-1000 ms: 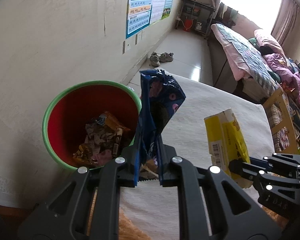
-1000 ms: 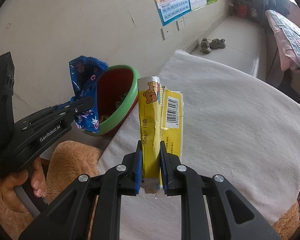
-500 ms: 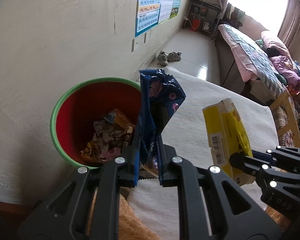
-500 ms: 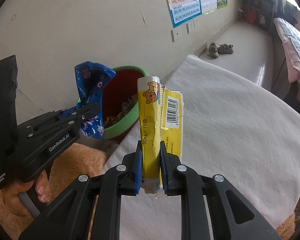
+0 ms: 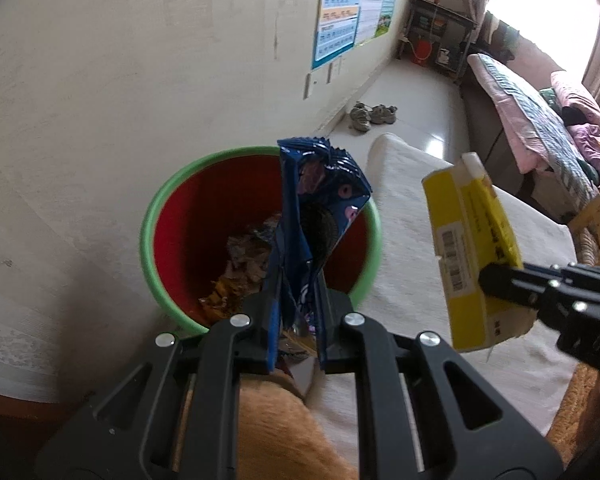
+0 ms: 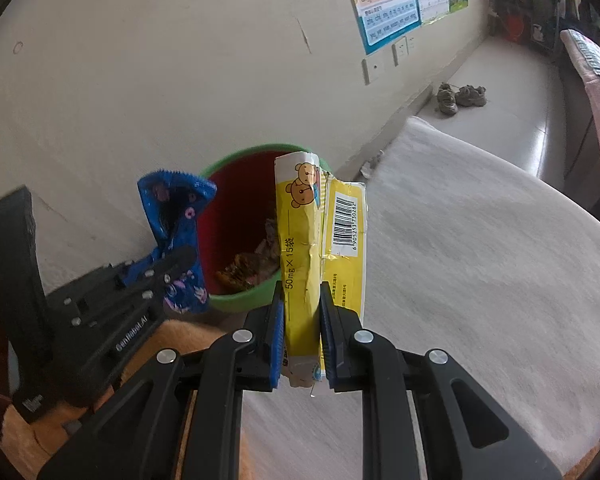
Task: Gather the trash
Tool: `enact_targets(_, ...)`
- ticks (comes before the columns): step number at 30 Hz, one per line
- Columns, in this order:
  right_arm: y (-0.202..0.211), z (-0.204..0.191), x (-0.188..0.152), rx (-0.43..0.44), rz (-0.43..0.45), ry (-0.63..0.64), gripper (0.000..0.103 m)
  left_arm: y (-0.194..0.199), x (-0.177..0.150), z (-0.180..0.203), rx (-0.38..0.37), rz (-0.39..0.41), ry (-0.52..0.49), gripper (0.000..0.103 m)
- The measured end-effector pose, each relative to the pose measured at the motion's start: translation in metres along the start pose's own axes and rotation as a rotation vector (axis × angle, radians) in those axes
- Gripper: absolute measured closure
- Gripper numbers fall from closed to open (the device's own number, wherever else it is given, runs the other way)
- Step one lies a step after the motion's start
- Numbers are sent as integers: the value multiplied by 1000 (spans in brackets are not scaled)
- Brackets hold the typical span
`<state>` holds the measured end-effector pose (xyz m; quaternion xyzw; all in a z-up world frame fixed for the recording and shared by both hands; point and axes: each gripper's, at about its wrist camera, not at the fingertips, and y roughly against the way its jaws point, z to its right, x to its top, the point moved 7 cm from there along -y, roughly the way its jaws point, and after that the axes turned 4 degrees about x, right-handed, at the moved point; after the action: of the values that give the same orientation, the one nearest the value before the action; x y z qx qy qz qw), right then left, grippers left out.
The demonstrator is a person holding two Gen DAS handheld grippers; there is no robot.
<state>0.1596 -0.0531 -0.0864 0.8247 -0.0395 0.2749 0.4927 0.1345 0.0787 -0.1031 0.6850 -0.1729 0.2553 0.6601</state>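
Left wrist view: your left gripper [image 5: 296,328] is clamped tight on the blue wrapper [image 5: 320,216], which stands at 12 o'clock over the near rim of the bin [image 5: 156,216]. Crumpled wrappers [image 5: 244,268] already lie inside, so part of the collecting is done. The yellow box [image 5: 472,248] hangs at 3 o'clock.

Right wrist view: your right gripper [image 6: 302,348] is closed on the yellow box [image 6: 320,248]; the bin [image 6: 236,304] sits at 11 o'clock. Both items remain unreleased; dropping them is what is left.
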Motion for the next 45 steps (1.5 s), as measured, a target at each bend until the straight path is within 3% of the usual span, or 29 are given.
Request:
enact_targets(13,-27,-11,16,26,-35,0,87,-29,3,-23,28,-45,22,90)
enact_targets(26,-34,-39,59,58,18,48,84,-57,9,-37,70,-82,23,89)
enact_targets(27,-34,-40,62,54,33,52,79,-58,10,-39,84,-82,25,85)
enact_targets(28,-33,-40,64,45,48,56,71,-59,12,-40,94,-79,28,72)
enact_targets(29,-32,-39,66,37,63,59,52,-58,14,-42,105,-67,34,58)
enact_targets(30,-28,-38,68,27,89,63,47,-57,17,-44,111,-51,40,53)
enact_targets(35,-10,-26,61,-12,133,85,45,-47,20,-43,111,-21,72,38)
enact_targets(45,92,36,-3,-196,334,46,7,18,33,20,-97,160,139,10)
